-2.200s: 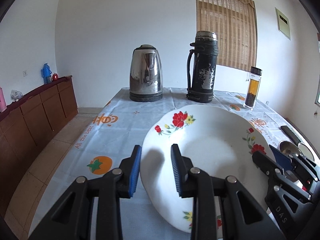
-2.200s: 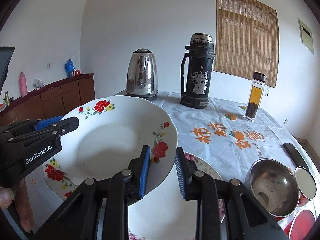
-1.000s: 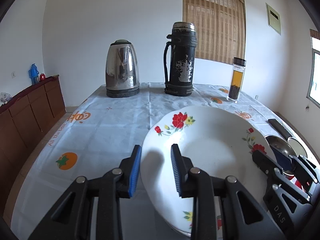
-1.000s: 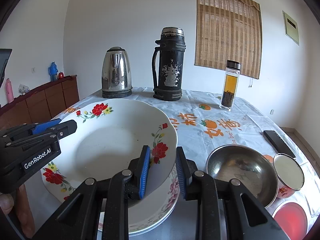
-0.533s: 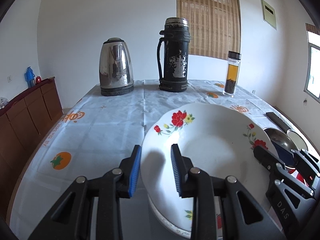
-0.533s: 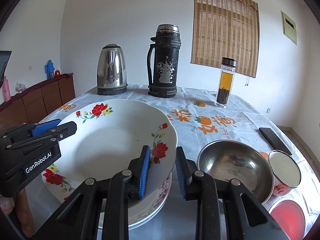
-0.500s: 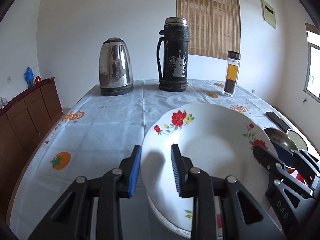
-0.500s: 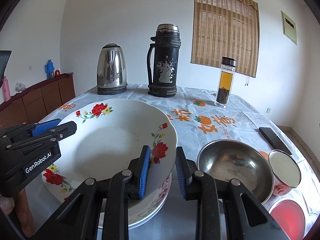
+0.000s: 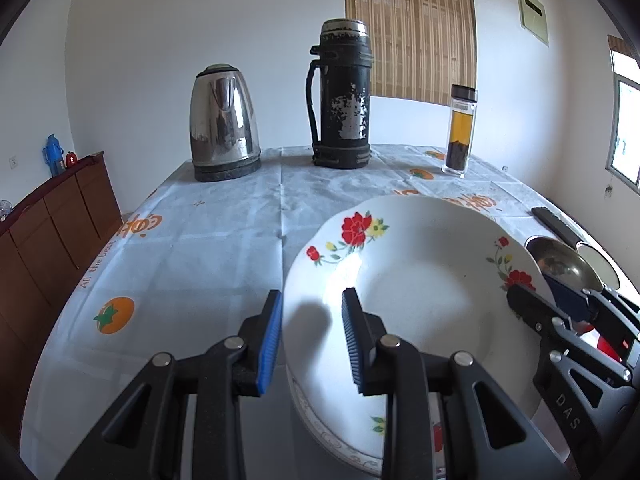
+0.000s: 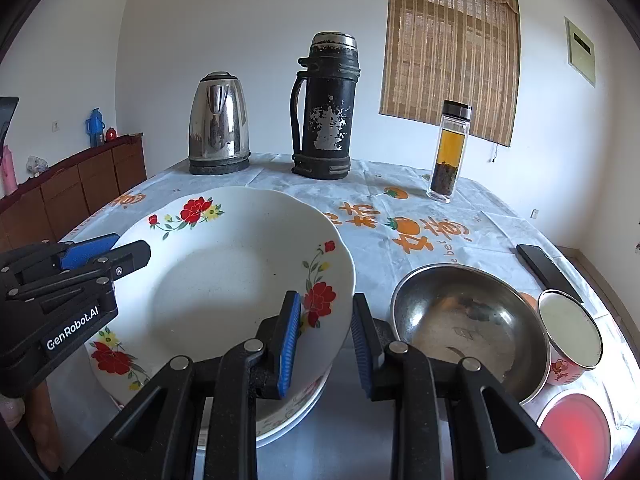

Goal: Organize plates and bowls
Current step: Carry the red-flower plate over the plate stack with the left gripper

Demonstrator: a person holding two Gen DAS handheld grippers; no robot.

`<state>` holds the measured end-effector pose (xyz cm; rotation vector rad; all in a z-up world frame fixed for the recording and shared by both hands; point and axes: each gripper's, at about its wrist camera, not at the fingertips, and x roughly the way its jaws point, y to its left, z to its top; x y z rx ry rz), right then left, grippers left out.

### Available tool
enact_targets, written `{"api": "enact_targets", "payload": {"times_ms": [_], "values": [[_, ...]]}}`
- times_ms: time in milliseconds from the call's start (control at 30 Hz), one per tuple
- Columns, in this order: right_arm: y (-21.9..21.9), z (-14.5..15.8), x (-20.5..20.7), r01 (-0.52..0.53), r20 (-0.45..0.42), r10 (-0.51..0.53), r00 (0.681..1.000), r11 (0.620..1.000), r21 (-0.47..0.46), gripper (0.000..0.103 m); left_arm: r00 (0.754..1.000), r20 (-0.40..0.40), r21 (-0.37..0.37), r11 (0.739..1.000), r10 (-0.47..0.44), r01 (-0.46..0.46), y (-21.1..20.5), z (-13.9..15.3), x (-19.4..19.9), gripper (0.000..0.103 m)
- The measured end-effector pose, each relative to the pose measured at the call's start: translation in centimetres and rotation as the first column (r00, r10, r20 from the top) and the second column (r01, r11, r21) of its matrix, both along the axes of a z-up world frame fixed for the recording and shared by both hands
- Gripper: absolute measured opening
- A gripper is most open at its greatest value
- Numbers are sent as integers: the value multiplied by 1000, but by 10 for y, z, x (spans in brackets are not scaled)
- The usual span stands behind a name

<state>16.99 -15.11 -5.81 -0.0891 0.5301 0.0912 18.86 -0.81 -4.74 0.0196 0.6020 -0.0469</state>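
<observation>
A: The floral plate: white, deep, red flowers on the rim. It is carried level between both grippers, directly above a second plate whose patterned edge shows under its near rim.

B: Resting on it, or hovering?

A: Cannot tell. A dark gap shows under the near edge in the right wrist view, so I judge it just above or barely seated. Stacking like on like seems the point.

B: The grips?

A: The left gripper has its blue pads narrowed on the plate's left rim, one pad outside, one inside the well. The right gripper pinches the opposite rim the same way. Neither set of jaws is fully closed; the rim fills the space. Two opposed holds keep a wide, slick dish from tipping.

B: Around it?

A: A steel bowl sits just beside the stack on the right, an enamel cup touching or nearly touching its far side, a red lid nearer the camera. Likely the bowl gets sorted later.

B: Further out?

A: An orange-print tablecloth; at the far end a steel kettle, a worn black thermos, a glass tea bottle; a dark remote at the right edge. All well apart from the stack, so lowering looks unobstructed. Risk, as I judge it: releasing unevenly and chipping a rim.
</observation>
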Motion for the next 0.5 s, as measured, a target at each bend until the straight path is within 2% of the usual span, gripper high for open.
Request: {"api": "enact_targets", "payload": {"times_ms": [500], "values": [[0,-6,10,0,-70,0,998,1000,0,29,1000,-31,20,1000,-1,2,-4,-7,0,28]]}}
